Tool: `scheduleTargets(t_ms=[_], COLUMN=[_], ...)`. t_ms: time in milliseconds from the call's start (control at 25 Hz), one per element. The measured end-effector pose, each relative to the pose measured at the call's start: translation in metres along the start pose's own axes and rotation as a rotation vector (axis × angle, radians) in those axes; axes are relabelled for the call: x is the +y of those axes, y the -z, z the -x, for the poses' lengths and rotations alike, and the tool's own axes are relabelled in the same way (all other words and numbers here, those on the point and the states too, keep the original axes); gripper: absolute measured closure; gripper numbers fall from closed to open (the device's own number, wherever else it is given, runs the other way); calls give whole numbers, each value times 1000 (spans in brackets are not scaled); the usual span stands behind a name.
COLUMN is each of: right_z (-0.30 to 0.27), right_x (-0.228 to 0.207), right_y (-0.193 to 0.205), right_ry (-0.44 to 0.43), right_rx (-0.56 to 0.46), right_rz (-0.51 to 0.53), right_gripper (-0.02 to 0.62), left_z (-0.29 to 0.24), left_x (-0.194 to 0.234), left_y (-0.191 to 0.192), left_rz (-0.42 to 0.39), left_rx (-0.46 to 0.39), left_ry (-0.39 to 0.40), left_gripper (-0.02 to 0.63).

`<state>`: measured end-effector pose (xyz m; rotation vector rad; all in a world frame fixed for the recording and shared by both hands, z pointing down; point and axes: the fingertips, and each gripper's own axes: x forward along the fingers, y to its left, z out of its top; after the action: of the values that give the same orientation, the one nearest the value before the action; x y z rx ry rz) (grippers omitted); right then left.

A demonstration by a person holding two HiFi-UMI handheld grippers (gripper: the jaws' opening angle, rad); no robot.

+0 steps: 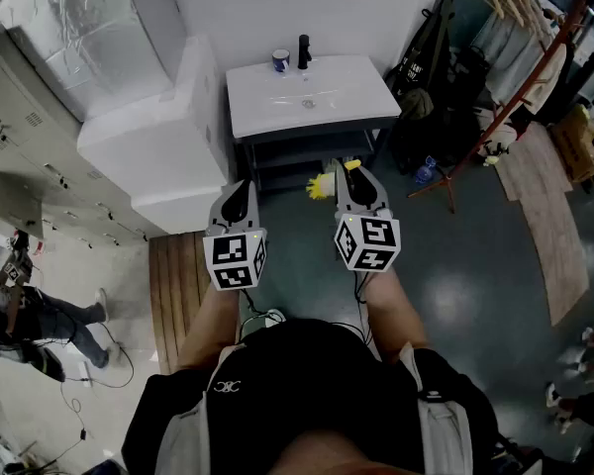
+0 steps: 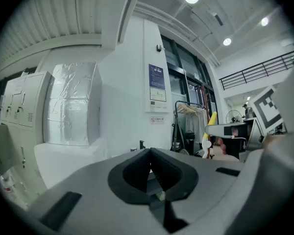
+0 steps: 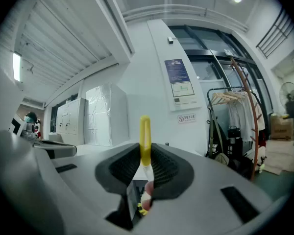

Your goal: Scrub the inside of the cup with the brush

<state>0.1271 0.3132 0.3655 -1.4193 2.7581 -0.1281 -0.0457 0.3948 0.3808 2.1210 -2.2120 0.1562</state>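
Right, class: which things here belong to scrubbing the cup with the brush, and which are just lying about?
Job in hand:
cup on the sink
yellow brush, clamped in the right gripper
left gripper, shut and empty

Lying about:
clothes rack
wooden floor mat
lockers

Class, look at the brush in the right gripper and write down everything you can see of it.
The brush has a slim yellow handle, plastic by its look, paling to white lower down. It stands roughly upright between the ribbed dark pads of the right gripper, which is shut on it, its yellow end poking above the jaws. In the head view a yellow tuft, seemingly its head, shows beside that gripper. Only the pads touch it.
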Motion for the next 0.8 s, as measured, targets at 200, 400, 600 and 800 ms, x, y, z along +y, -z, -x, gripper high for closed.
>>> scheduleTargets(t_ms=[200, 400, 600, 800], right_z=[-3, -13, -26, -35], right_x=[20, 37, 56, 52], right_y=[-2, -3, 4, 10], right_ry=[2, 32, 47, 63], right_rx=[-22, -29, -18, -5], right_rz=[-17, 18, 17, 22], right_gripper=[523, 523, 523, 524], left_z=[3, -4, -15, -23], left_x=[19, 39, 58, 58], left_y=[-2, 2, 14, 14], left_rz=[4, 2, 8, -7], left_rx=[-7, -12, 3, 1], left_ry=[8, 33, 67, 92], left_gripper=[592, 592, 592, 592])
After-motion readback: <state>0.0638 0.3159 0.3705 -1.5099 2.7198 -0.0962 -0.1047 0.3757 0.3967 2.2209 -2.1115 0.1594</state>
